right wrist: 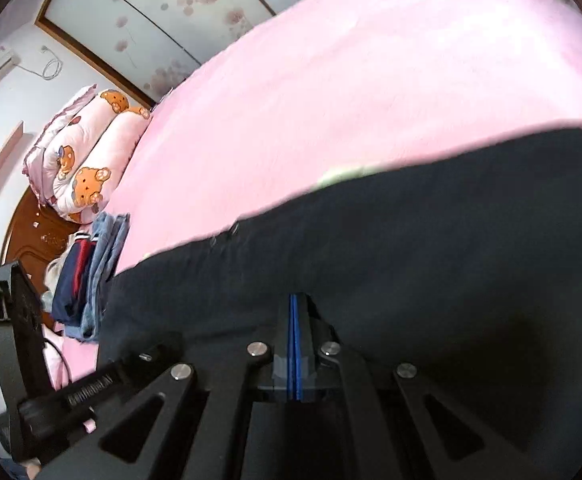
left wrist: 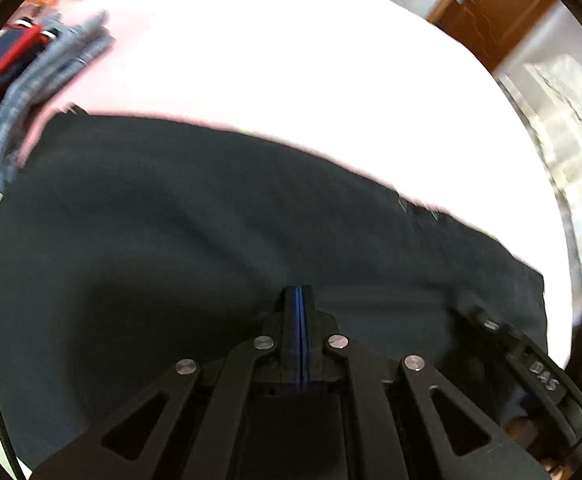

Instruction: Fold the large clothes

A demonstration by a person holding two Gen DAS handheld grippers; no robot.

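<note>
Left gripper point(left wrist: 299, 292) and right gripper point(right wrist: 295, 298) pressed together, nothing visibly pinched; dark garment point(left wrist: 211, 220) on pink bed point(right wrist: 371, 80). Edges to be aligned before creasing.

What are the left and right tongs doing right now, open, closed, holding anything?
Left tongs: closed; a grip on the dark garment below cannot be told.
Right tongs: closed; a grip on the garment cannot be told.
</note>
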